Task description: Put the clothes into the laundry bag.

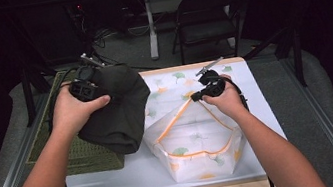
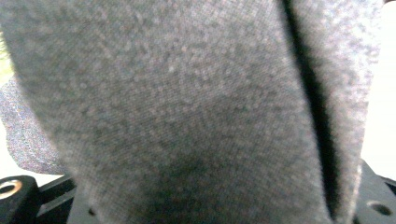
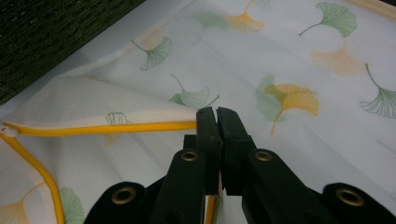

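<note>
A dark grey garment (image 1: 116,111) hangs bunched from my left gripper (image 1: 85,88), which is shut on its upper part, above the table's left side. In the left gripper view the grey cloth (image 2: 187,112) drapes over the jaws and hides them. A white mesh bag (image 1: 198,144) with yellow trim and a leaf print lies on the table, its mouth facing the garment. My right gripper (image 1: 198,96) is shut on the bag's yellow-trimmed rim (image 3: 107,128) and lifts that edge; the jaws (image 3: 216,112) meet on the trim.
A green woven basket (image 1: 70,154) stands at the table's left edge, partly under the garment. The white table (image 1: 118,182) shows bare in front of the bag. A folding chair (image 1: 208,16) stands beyond the far edge.
</note>
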### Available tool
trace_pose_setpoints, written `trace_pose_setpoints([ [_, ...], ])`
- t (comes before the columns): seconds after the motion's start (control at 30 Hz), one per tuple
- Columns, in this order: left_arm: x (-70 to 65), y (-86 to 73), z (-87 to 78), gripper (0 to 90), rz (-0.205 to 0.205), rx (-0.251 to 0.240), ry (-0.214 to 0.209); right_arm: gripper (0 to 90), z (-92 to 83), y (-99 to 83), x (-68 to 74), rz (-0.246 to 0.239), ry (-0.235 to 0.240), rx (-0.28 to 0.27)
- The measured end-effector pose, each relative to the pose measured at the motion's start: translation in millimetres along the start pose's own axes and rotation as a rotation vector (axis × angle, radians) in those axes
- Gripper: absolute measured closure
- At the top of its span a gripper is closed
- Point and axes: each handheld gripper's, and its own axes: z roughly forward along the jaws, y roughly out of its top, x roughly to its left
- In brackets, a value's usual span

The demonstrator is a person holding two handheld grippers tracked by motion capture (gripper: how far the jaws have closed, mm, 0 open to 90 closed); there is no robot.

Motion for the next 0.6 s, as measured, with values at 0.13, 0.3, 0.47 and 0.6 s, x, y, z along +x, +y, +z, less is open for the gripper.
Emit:
trace_pose_setpoints([
  [0.13,-15.4,5.2,7.9,44.0,0.029,0.004,-0.022,88.4,0.9,0.2,-1.2,0.009,-0.001,-0.002],
  [0.3,-34.3,8.9,17.0,44.1,0.074,0.020,-0.037,88.4,1.5,0.1,-2.3,0.006,0.004,-0.007],
  [0.47,-48.7,8.9,24.4,44.1,0.095,0.027,-0.060,88.4,1.9,0.2,-2.6,0.006,0.008,-0.007],
  [0.6,-61.6,7.8,33.1,44.1,0.119,0.037,-0.080,88.4,2.1,0.6,-1.8,0.012,0.003,-0.006],
])
